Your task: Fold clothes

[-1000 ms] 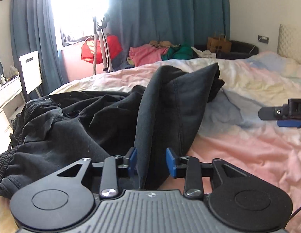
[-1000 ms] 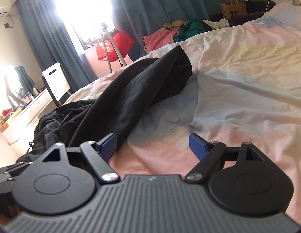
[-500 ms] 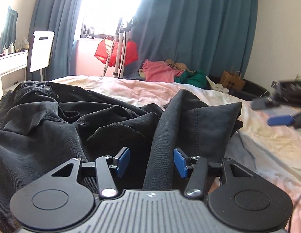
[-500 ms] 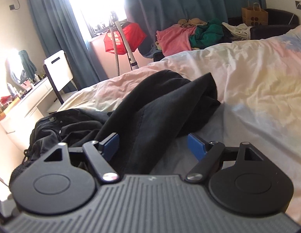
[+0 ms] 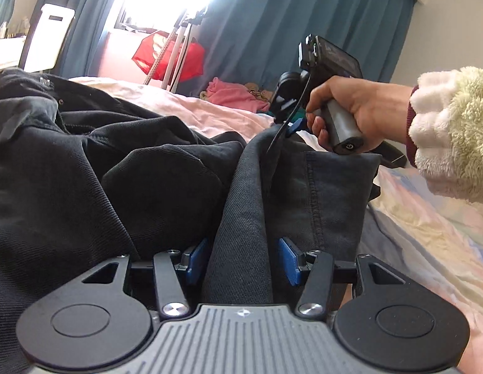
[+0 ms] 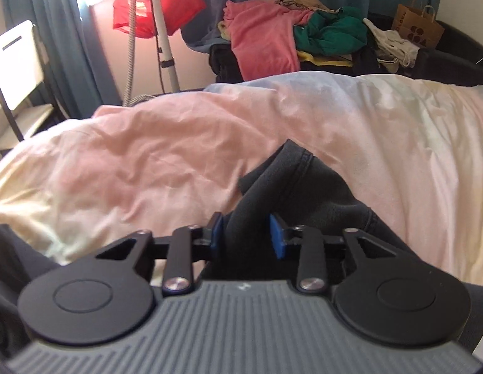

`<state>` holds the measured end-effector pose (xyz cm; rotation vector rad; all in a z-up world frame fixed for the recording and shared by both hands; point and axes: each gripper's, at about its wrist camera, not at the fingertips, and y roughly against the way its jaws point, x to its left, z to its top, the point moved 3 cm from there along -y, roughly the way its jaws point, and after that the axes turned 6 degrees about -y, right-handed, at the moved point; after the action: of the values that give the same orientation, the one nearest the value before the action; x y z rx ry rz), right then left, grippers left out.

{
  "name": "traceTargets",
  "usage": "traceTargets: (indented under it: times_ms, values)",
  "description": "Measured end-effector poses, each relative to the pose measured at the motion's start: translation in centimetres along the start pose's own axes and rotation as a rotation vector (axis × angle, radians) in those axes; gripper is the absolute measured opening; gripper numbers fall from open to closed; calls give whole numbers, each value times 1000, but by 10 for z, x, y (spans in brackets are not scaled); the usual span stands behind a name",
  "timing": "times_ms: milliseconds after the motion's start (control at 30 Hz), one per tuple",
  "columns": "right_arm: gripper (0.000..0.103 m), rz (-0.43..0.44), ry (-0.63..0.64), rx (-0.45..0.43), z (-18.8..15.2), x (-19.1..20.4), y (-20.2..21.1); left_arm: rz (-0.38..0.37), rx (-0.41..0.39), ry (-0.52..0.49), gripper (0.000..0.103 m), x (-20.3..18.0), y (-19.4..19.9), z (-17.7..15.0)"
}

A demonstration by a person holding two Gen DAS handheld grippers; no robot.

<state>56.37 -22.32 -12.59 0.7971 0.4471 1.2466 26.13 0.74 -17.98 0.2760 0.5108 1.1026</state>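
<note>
Black trousers lie rumpled on the bed. One leg rises as a fold toward the hem. My left gripper straddles that fold near me, jaws partly apart with cloth between them. My right gripper has narrowed its jaws on the hem end of the leg; the cloth sits between the blue pads. In the left wrist view the right gripper is held by a hand at the far end of the leg.
The bed has a pale pink and blue cover. Beyond it are a pile of pink and green clothes, a paper bag, a tripod stand, a white chair and blue curtains.
My right gripper moved over to the far end of the trouser leg and narrowed its jaws around the hem. My left gripper moved closer along the fold and tilted up.
</note>
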Motion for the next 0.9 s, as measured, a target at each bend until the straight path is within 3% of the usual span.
traceTargets:
  times_ms: [67, 167, 300, 433, 567, 700, 900]
  values:
    - [8, -34, 7, -6, -1, -6, -1, -12, -2, 27, 53, 6, -1, 1]
    - [6, -28, -18, -48, -1, -20, 22, -32, -18, 63, 53, 10, 3, 4]
    - [6, -12, -82, -141, 0, -56, 86, -78, -61, 138, 53, 17, 17, 12]
    - [6, -20, -126, -209, -17, -103, 153, -76, -119, 193, 54, 23, 37, 21]
    - [6, -4, -198, -259, -61, -159, 214, -72, -117, 276, 54, 28, 53, 24]
    - [6, 9, -249, -220, -122, -195, 231, -73, -87, 335, 53, 29, 67, 23]
    - [5, 28, -323, -156, -214, -249, 254, -18, -66, 234, 53, 6, 87, 19]
